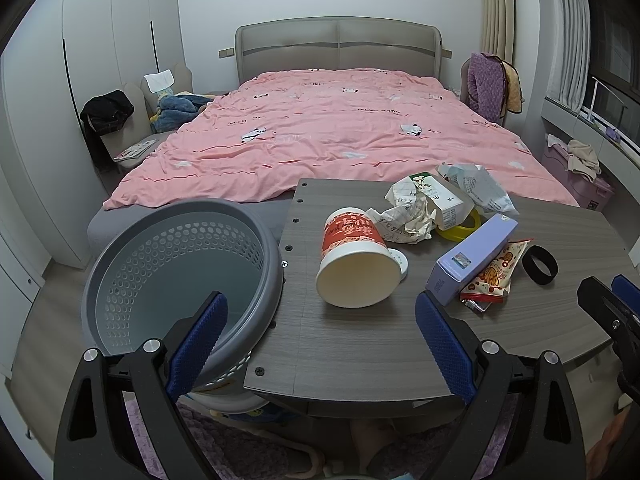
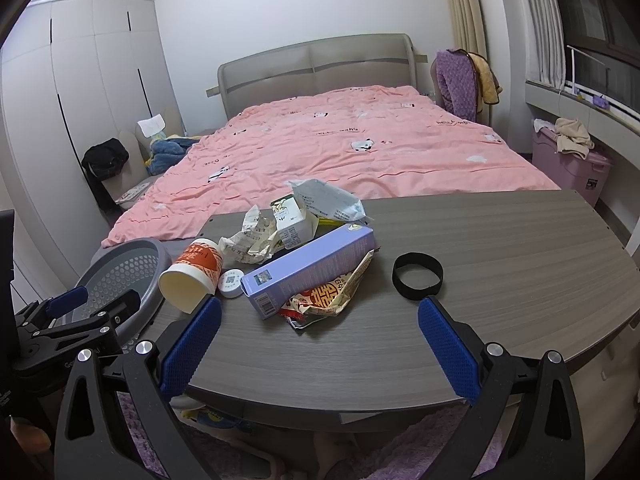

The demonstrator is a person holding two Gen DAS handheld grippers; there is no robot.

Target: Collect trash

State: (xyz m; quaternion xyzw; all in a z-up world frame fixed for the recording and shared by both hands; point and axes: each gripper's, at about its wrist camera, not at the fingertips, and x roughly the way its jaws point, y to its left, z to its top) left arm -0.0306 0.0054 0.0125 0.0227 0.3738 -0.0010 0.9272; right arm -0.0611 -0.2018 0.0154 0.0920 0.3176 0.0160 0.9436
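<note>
A red-and-white paper cup (image 1: 356, 258) (image 2: 196, 272) lies on its side on the wooden table (image 1: 360, 344) (image 2: 500, 240). Behind it sit crumpled paper (image 1: 408, 216) (image 2: 252, 236), a white carton (image 1: 440, 200) (image 2: 292, 220), a plastic wrapper (image 1: 480, 188) (image 2: 332, 200), a lilac box (image 1: 472, 258) (image 2: 308, 268) and a red snack packet (image 1: 496, 276) (image 2: 332, 292). A grey perforated bin (image 1: 180, 276) (image 2: 116, 276) stands left of the table. My left gripper (image 1: 320, 344) is open, one finger over the bin. My right gripper (image 2: 316, 352) is open above the table's near edge, short of the box.
A black band (image 1: 540, 266) (image 2: 418, 276) and a small white lid (image 2: 231, 283) lie on the table, with yellow tape (image 1: 464, 228) under the carton. A pink-covered bed (image 1: 340, 132) (image 2: 340, 148) fills the room behind. A pink storage box (image 2: 568, 172) stands right.
</note>
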